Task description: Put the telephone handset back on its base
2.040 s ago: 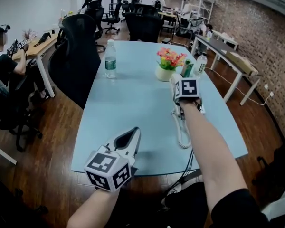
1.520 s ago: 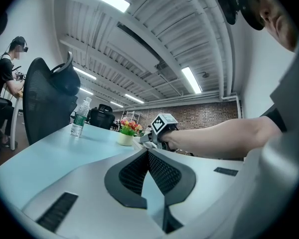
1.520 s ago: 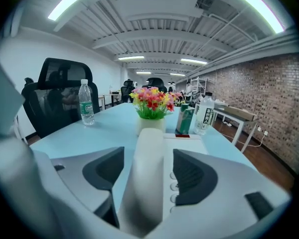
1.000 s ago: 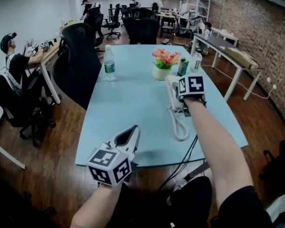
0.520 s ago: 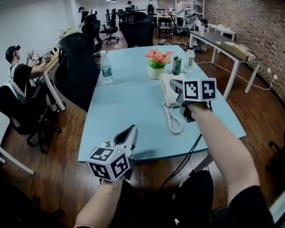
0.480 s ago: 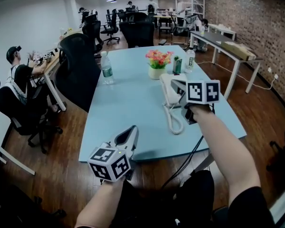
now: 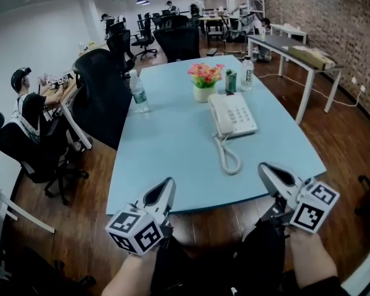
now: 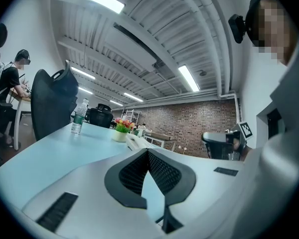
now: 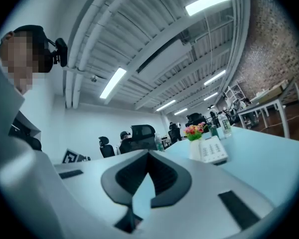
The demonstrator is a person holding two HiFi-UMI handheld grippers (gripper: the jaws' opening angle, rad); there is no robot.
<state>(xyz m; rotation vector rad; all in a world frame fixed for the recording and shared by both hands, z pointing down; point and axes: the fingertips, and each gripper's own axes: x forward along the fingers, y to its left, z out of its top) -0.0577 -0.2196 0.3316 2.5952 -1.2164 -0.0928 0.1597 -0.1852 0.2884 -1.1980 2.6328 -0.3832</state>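
Note:
The white telephone [image 7: 237, 113] lies on the pale blue table [image 7: 166, 140], with its handset [image 7: 216, 115] resting along the left side of the base. A coiled cord [image 7: 227, 156] trails from it toward me. Both grippers are held off the table's near edge, well short of the phone. My left gripper [image 7: 168, 184] is shut and holds nothing; its pads meet in the left gripper view [image 8: 148, 151]. My right gripper [image 7: 263, 168] is also shut and holds nothing, as the right gripper view confirms [image 9: 148, 154]. The phone [image 9: 210, 150] shows far ahead in that view.
A flower pot [image 7: 204, 84], a green can [image 7: 232, 81] and a small bottle [image 7: 248, 74] stand behind the phone. A water bottle [image 7: 138, 94] is at the table's left edge. Black office chairs [image 7: 105, 88] line the left side, where a person [image 7: 28, 103] sits at a desk.
My right gripper has drawn back from the telephone to the table's near edge and its jaws have shut on nothing. The handset stays on the base. The left gripper has barely moved.

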